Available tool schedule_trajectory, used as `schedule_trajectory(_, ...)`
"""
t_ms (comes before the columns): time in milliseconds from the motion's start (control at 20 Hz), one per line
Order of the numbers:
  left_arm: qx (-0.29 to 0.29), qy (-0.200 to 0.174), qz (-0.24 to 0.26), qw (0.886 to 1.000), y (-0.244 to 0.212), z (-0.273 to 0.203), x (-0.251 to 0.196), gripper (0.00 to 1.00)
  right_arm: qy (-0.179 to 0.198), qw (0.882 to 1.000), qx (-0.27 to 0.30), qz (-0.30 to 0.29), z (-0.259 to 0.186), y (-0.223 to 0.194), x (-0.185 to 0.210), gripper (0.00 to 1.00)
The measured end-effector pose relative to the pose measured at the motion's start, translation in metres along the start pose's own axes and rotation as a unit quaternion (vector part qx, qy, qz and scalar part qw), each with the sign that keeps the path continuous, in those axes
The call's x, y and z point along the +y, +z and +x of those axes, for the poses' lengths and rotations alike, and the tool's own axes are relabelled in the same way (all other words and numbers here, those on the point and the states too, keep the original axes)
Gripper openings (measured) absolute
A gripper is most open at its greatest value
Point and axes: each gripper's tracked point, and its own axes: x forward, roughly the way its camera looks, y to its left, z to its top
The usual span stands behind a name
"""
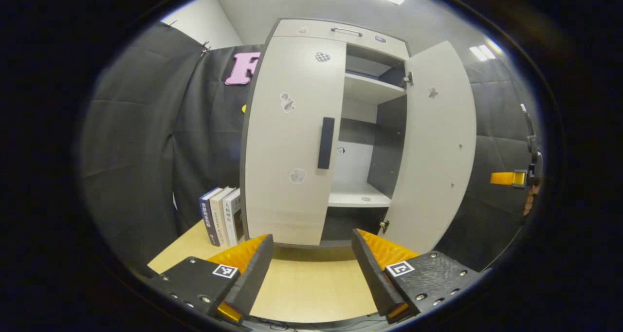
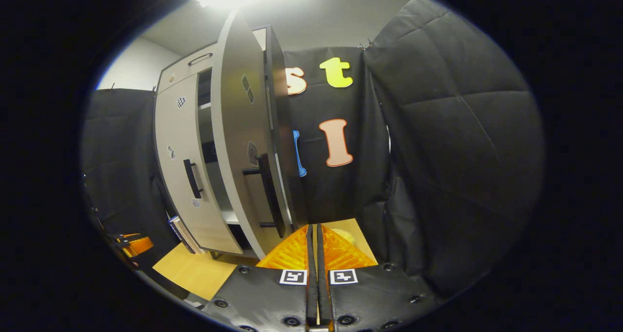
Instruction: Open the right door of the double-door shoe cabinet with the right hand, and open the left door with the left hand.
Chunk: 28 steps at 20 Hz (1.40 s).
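Note:
A pale grey double-door shoe cabinet (image 1: 340, 30) stands on a wooden table. Its left door (image 1: 292, 142) is closed, with a dark vertical handle (image 1: 326, 143) at its inner edge. The right door (image 1: 435, 147) is swung wide, showing shelves (image 1: 372, 89) inside. My left gripper (image 1: 311, 268) is open, a short way in front of the cabinet's base, holding nothing. In the right gripper view the open right door (image 2: 238, 142) shows edge-on with its handle (image 2: 269, 193), and the left door's handle (image 2: 192, 178) is farther off. My right gripper (image 2: 314, 247) is shut on nothing, just below the right door's handle.
Several books (image 1: 223, 215) stand upright on the table (image 1: 311, 288) left of the cabinet. Black cloth walls close in on both sides. The other gripper (image 1: 516, 178) with a hand shows far right in the left gripper view, and at lower left (image 2: 131, 244) in the right gripper view.

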Motion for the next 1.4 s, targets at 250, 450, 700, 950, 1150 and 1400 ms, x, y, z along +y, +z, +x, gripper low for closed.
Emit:
schedule_trajectory(250, -0.010, -0.018, 0.000, 1.000, 0.018, 0.020, 0.029, 0.95, -0.068, 0.997, -0.034, 0.008, 0.004, 0.018, -0.013, 0.03)
schedule_trajectory(450, -0.015, -0.045, -0.002, 0.999, 0.034, 0.046, 0.036, 0.94, -0.113, 0.992, -0.047, 0.002, 0.003, 0.026, -0.019, 0.04)
schedule_trajectory(700, -0.030, -0.060, 0.008, 0.998, 0.065, 0.091, 0.024, 0.95, -0.151, 0.986, -0.074, -0.019, 0.017, 0.044, -0.038, 0.13)
schedule_trajectory(950, -0.042, -0.060, 0.007, 0.997, 0.094, 0.148, -0.003, 0.95, -0.155, 0.984, -0.092, -0.015, 0.056, 0.059, -0.069, 0.94)
schedule_trajectory(1150, -0.045, -0.047, -0.004, 0.998, 0.108, 0.189, -0.018, 0.93, -0.173, 0.981, -0.090, -0.007, 0.081, 0.059, -0.105, 0.98)
schedule_trajectory(1400, -0.055, -0.031, 0.006, 0.998, 0.123, 0.233, -0.026, 0.95, -0.177, 0.981, -0.081, 0.017, 0.108, 0.052, -0.135, 0.98)
